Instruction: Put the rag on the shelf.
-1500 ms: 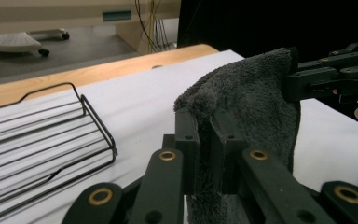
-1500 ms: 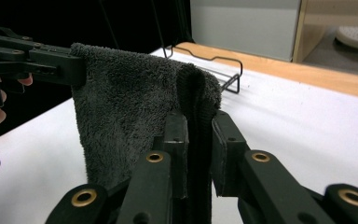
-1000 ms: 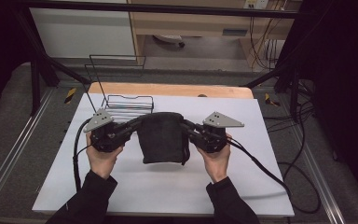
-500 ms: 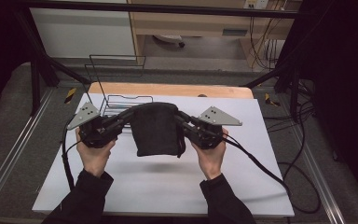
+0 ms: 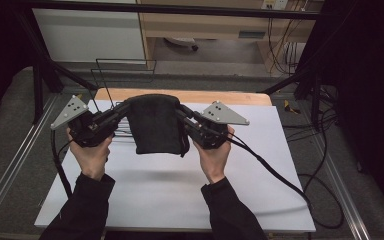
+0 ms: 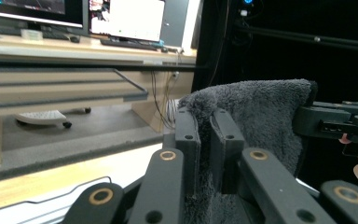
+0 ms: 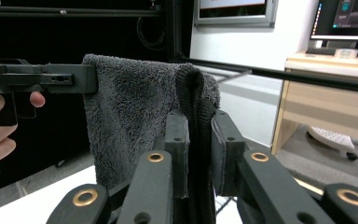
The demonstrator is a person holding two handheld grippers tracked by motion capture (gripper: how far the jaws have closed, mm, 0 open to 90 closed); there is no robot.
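Okay, both grippers, left (image 5: 121, 111) and right (image 5: 181, 114), clench the soft, light dark grey terry towel (image 5: 154, 125) by its top corners, nine and three o'clock; it hangs limp.

1 towel (image 5: 155, 125), 2 hand-held grippers (image 5: 121, 111), 1 wire rack (image 5: 122, 75).

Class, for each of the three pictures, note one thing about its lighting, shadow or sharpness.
High view: the white table is evenly lit, with a soft shadow beneath the dark towel; the edges fall into black. Left gripper view: towel pile sharp, monitors glare. Right gripper view: the towel's fibres are crisp, the backdrop behind is dark.
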